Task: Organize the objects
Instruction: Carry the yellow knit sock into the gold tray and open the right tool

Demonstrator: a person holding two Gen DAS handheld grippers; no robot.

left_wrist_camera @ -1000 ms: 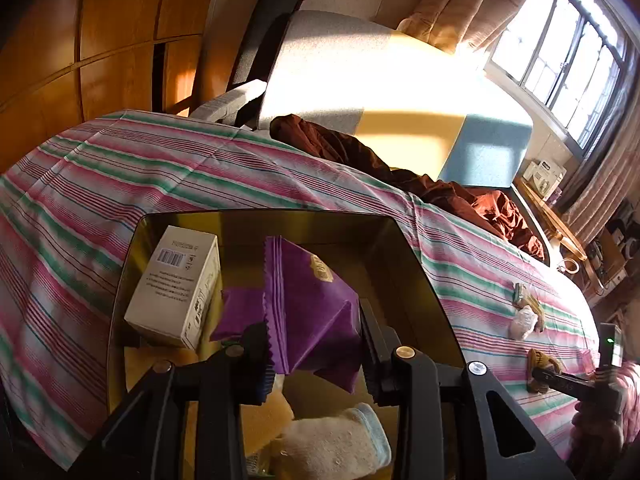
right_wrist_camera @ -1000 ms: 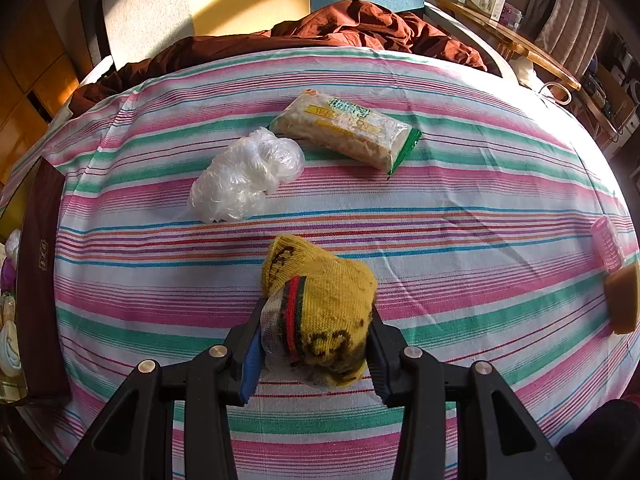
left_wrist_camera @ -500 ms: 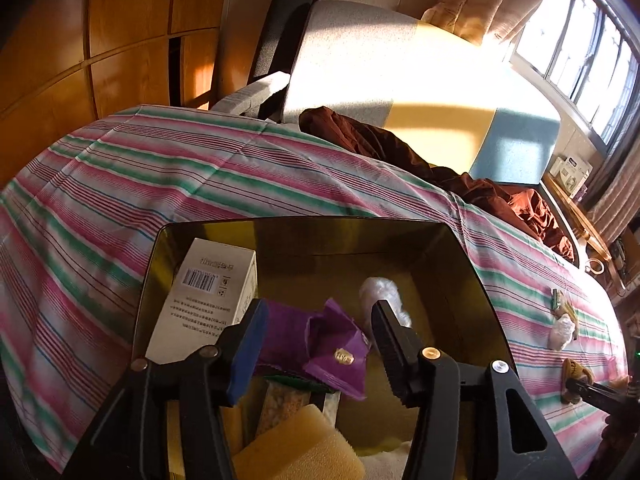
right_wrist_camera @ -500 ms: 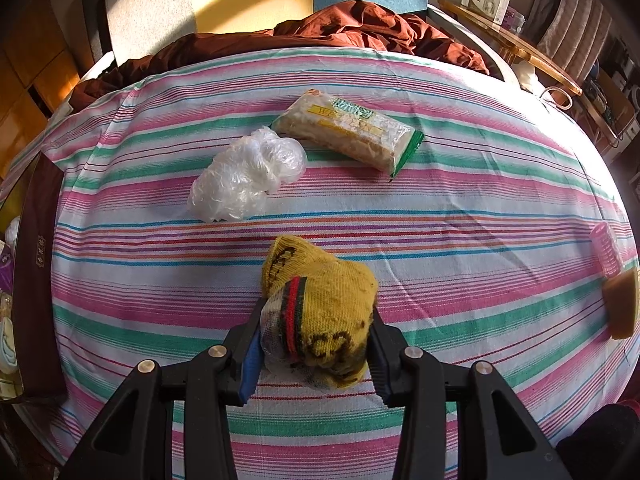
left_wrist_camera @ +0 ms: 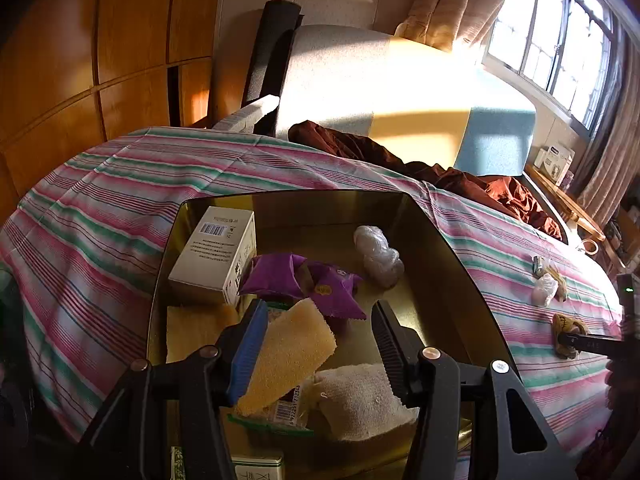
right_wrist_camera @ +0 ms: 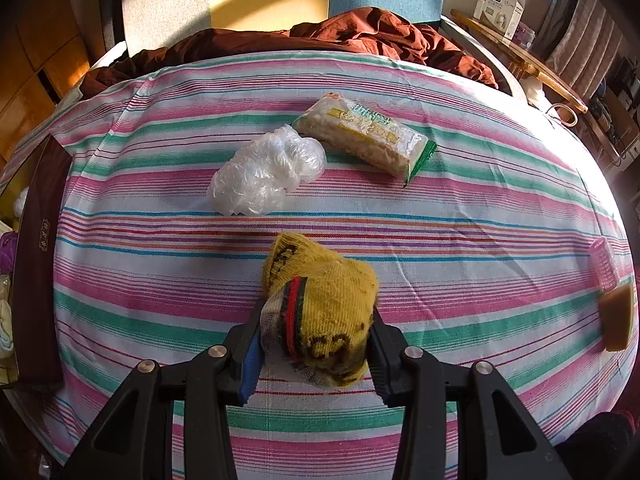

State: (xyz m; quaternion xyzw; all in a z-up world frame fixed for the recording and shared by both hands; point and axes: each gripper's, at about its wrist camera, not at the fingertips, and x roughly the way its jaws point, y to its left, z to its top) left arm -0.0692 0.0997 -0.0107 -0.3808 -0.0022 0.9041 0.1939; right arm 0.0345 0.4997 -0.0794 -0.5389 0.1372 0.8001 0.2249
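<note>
— What does the left wrist view show?

— The left gripper (left_wrist_camera: pixel 318 334) hangs spread wide over a gold-lined box (left_wrist_camera: pixel 440 240) in the middle of the frame, grasping nothing. Below its fingers lie a yellow sponge (left_wrist_camera: pixel 290 354), a purple cloth (left_wrist_camera: pixel 308 284) and a cream sock (left_wrist_camera: pixel 356 398). A white carton (left_wrist_camera: pixel 214 254) leans against the box's left wall, and a crumpled plastic bag (left_wrist_camera: pixel 378 256) lies toward the back right. At the right edge, small, is the other tool with a yellow bundle.

— And the right wrist view?

— The right gripper (right_wrist_camera: pixel 316 340) is clenched on a yellow knit sock (right_wrist_camera: pixel 324 308), low in the frame, over the striped cloth (right_wrist_camera: pixel 480 216). Above it, apart, lies a clear plastic bag wad (right_wrist_camera: pixel 266 174), with a packet of crackers (right_wrist_camera: pixel 366 134) just beside that. A pink roller (right_wrist_camera: pixel 606 266) and a tan block (right_wrist_camera: pixel 618 316) sit touching at the right edge. The box's dark wall shows at the left edge.
</note>
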